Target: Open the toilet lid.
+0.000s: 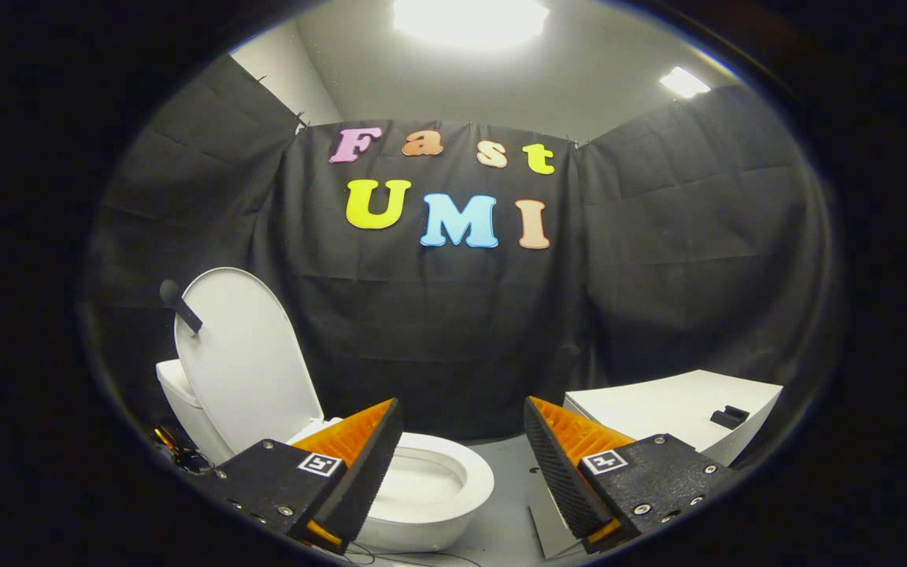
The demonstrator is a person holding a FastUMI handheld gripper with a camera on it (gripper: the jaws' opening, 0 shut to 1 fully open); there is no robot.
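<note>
White oval plastic toilet lid (245,354) stands upright, far left, above open white bowl (430,484). Gripper (461,425) jaws wide, empty, near bowl; white bench (670,409) right.

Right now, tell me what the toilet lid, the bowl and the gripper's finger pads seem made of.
Toilet lid, raised: likely smooth white plastic, thin with a soft sheen. Bowl: probably glazed ceramic, thick glossy rim. Finger pads: ribbed black rubber, it seems, on orange plastic backing. The gripper is open, holding nothing.
</note>
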